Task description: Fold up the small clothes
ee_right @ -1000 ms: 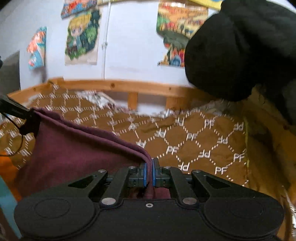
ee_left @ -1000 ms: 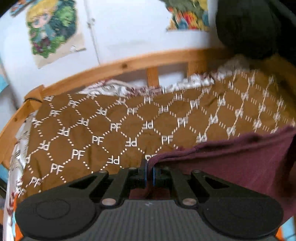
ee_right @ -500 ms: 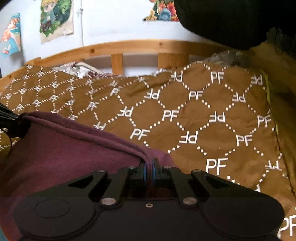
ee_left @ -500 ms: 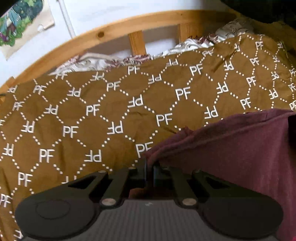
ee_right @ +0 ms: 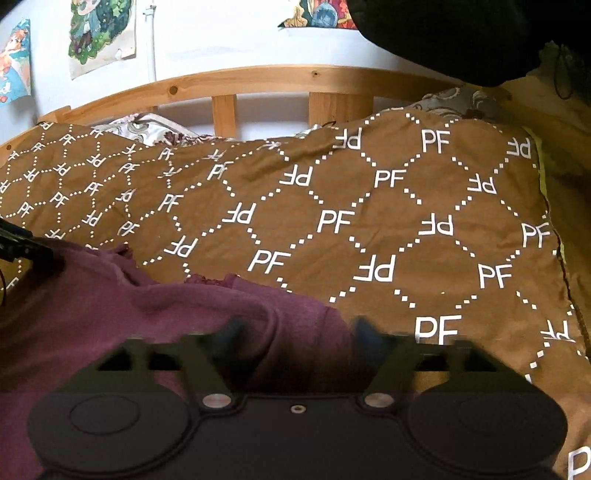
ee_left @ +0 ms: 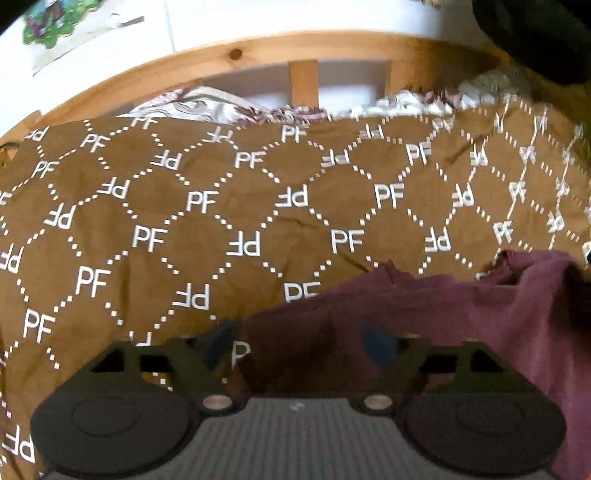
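A maroon garment (ee_left: pixel 461 325) lies rumpled on the brown PF-patterned bedspread (ee_left: pixel 258 206). In the left wrist view my left gripper (ee_left: pixel 299 343) is open, its fingers spread over the garment's left edge. In the right wrist view the garment (ee_right: pixel 155 317) fills the lower left, and my right gripper (ee_right: pixel 295 336) is open with its fingers either side of the garment's right corner. The left gripper also shows as a dark tip at the left edge of the right wrist view (ee_right: pixel 22 247), resting at the cloth.
A wooden bed rail (ee_right: pixel 266 79) runs along the far side, with a patterned sheet (ee_left: pixel 207 107) under the bedspread (ee_right: pixel 388 221). Posters (ee_right: pixel 101 35) hang on the white wall. A dark bulky shape (ee_right: pixel 461 33) looms at the upper right.
Both grippers went from shut on the maroon garment's edge to open. The garment dropped from held up and stretched to lying on the bedspread. Both cameras came lower and closer to the bed.
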Motion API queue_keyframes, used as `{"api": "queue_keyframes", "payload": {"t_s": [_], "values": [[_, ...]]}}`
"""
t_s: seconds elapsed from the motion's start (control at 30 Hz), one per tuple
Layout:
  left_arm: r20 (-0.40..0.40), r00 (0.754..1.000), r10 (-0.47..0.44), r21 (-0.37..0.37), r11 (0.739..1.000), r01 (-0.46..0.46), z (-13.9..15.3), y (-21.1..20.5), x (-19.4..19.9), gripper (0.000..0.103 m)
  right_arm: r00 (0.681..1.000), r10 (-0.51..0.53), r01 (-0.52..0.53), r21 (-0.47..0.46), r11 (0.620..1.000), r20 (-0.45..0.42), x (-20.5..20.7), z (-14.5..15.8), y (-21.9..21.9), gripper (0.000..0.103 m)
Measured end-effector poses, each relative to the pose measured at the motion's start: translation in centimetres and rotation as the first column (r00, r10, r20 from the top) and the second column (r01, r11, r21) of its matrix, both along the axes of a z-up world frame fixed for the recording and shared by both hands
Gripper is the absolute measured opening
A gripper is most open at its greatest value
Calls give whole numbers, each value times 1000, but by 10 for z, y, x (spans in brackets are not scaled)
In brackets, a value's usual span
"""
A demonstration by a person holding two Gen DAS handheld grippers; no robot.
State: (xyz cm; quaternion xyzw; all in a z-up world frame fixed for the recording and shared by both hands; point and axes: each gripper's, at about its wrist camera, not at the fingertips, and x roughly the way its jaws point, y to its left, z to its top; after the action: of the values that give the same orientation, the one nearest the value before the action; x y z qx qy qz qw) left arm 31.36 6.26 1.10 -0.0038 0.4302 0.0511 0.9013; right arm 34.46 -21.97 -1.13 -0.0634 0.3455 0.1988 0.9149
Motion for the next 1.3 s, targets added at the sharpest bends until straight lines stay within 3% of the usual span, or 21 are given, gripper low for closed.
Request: {"api": "queue_keyframes", "payload": {"t_s": [0.07, 0.2, 0.33, 0.57, 0.67, 0.73, 1.0, 1.1, 1.3], "values": [[32, 999, 13, -41, 999, -11, 3, 8, -11, 95, 1000, 23, -23, 12, 1000, 10, -7, 2, -1, 102], [44, 998, 37, -67, 997, -34, 3, 19, -24, 99, 998, 63, -63, -6, 998, 13, -23, 2, 0, 102], [17, 999, 37, 23, 999, -37, -8, 14, -32, 99, 997, 79, -77, -84, 993, 19, -36, -7, 1, 102], [5, 1000, 31, 208, 978, -31, -26, -5, -37, 102, 997, -77, 73, -105, 992, -32, -28, -24, -23, 102], [5, 1000, 15, 260, 965, -16, -33, -9, -39, 102, 994, -99, 104, -171, 980, 40, -36, -20, -23, 102], [11, 1000, 20, 252, 967, -22, -33, -7, -41, 102, 985, -126, 150, -222, 963, 121, -43, -15, -25, 102], [63, 990, 125, 94, 987, -131, -15, 28, -59, 102, 970, -190, 228, -308, 924, 150, -49, -20, -41, 102], [74, 988, 139, 47, 989, -142, -10, 40, -73, 102, 961, -219, 259, -268, 928, 172, -59, -15, -48, 102], [54, 990, 133, 44, 990, -135, -13, 38, -90, 103, 954, -180, 219, -147, 964, 241, -96, 6, -52, 102]]}}
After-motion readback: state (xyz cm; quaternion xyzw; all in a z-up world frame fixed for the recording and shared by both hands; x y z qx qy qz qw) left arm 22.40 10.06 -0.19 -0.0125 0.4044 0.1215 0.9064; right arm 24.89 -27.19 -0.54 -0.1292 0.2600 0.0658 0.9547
